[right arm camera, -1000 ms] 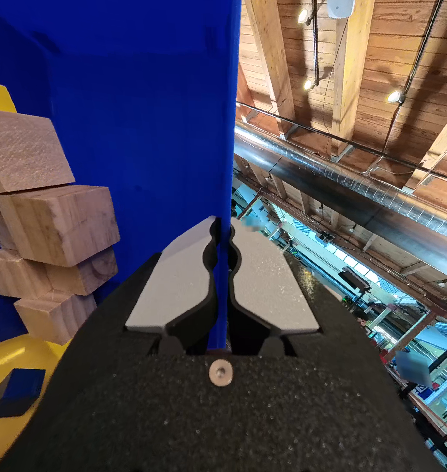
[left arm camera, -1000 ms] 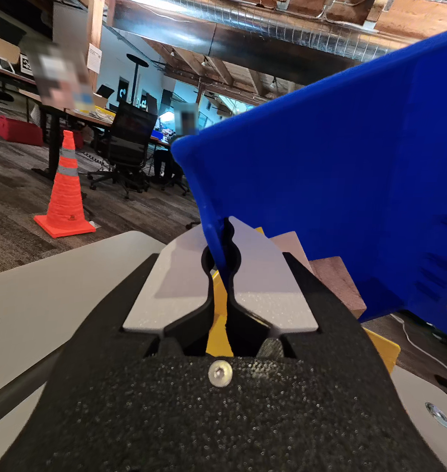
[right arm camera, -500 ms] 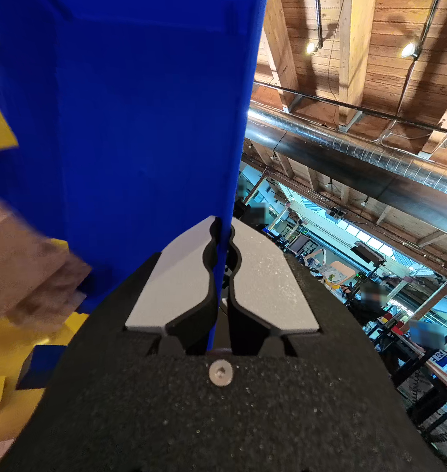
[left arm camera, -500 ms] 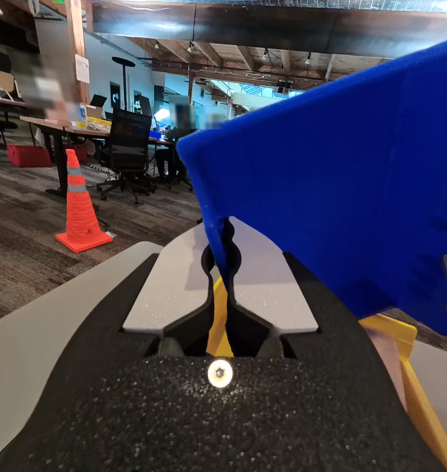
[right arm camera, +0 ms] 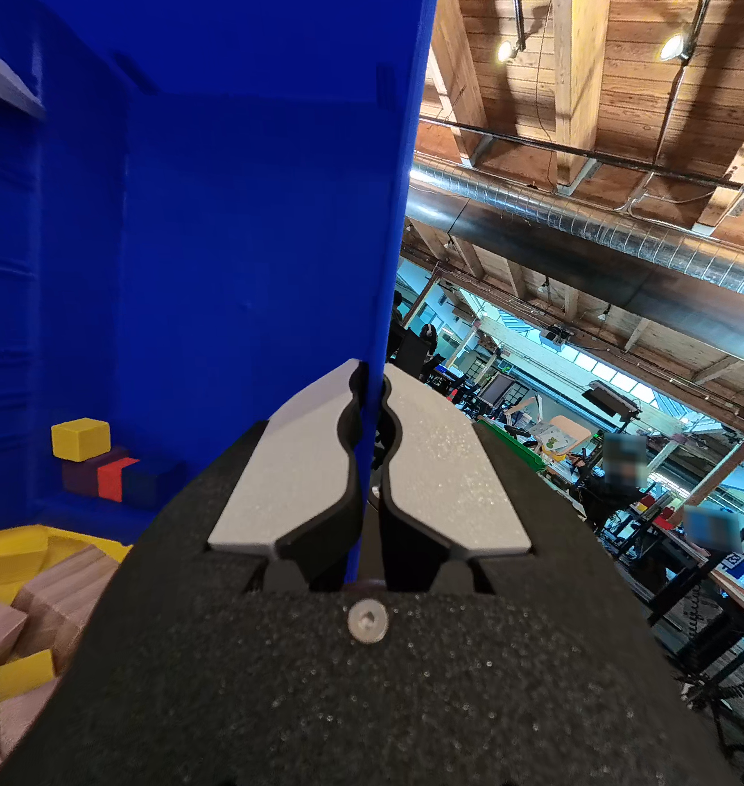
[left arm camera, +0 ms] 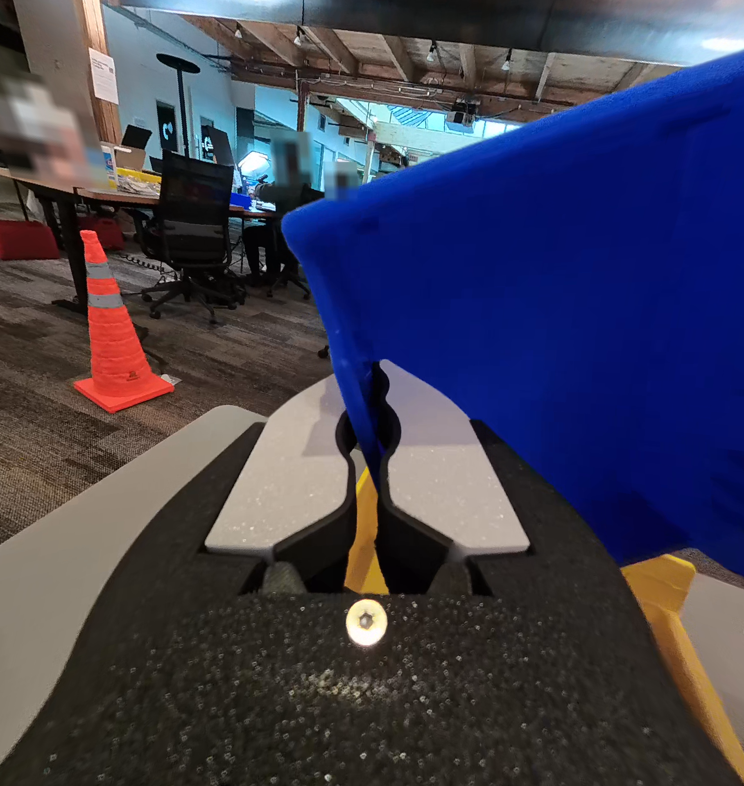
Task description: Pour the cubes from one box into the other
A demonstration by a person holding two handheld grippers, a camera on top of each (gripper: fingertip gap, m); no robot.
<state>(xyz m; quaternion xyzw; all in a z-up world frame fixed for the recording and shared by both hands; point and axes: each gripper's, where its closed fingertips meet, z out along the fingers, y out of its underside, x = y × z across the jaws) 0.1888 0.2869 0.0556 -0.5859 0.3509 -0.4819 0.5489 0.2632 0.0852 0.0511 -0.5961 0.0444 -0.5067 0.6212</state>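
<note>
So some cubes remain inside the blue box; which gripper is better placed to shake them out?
Probably the right gripper: its view shows the leftover cubes in the blue box above the yellow box. The left gripper sees only outside.

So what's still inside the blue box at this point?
In the right wrist view, the tipped blue box still holds a yellow cube atop a dark purple, red and dark blue cluster. The right gripper hides its lower right interior.

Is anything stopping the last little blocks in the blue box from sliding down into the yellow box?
Nothing visible. The last small cubes sit at the tipped blue box's low end. Right below lies the yellow box, holding wooden cubes. Only the blue box's own lip lies between.
</note>
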